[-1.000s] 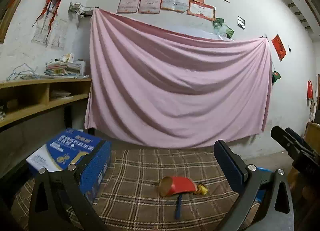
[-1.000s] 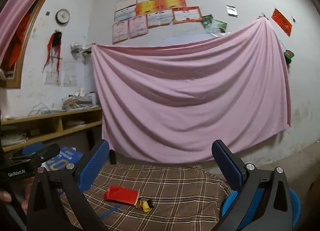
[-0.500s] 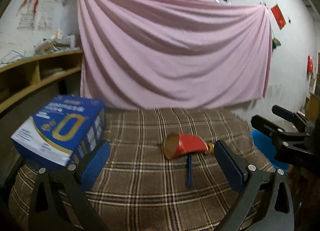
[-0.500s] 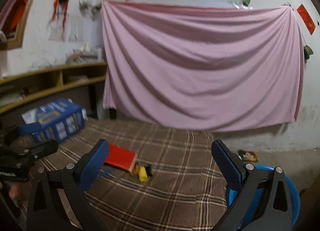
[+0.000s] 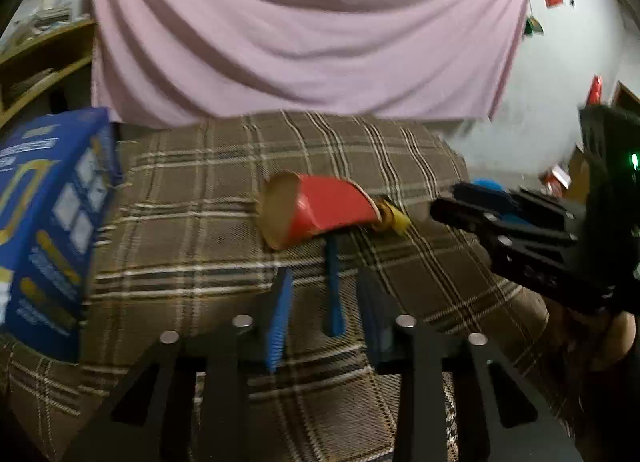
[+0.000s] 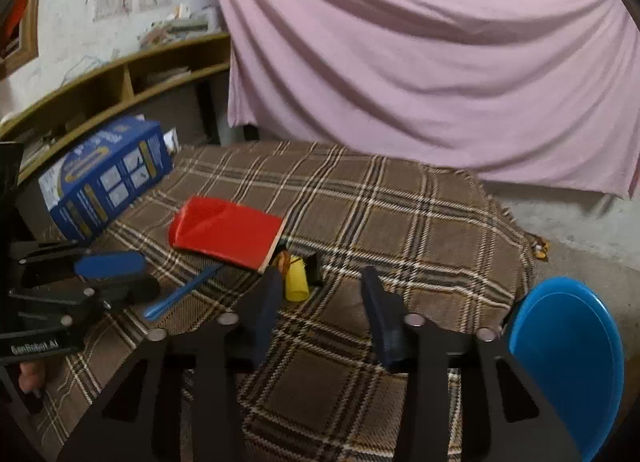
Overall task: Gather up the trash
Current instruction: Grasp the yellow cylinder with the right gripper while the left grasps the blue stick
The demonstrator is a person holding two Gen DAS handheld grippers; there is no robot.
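Here, the brown plaid woven cloth (image 6: 400,214) lay over a low surface, its right edge dropping to a bare grey floor (image 6: 592,222), with open cloth in front of both tools. The left gripper (image 5: 326,302) hovered above the cloth, its jaws closing on nothing, a thin blue stick (image 5: 333,286) lying on the cloth below the gap. The right gripper (image 6: 320,302) was likewise closing and empty. The trash sat mid-cloth: a squashed red paper cup (image 5: 320,214), with a small yellow scrap (image 6: 296,278) just beside it. Only the left view showed the cup's tan round opening; only the right view showed a smooth blue plastic bin (image 6: 568,358) beside the cloth's right edge. A glossy blue printed carton (image 6: 108,178) stood at the cloth's left edge, before a pink draped sheet (image 6: 420,54).
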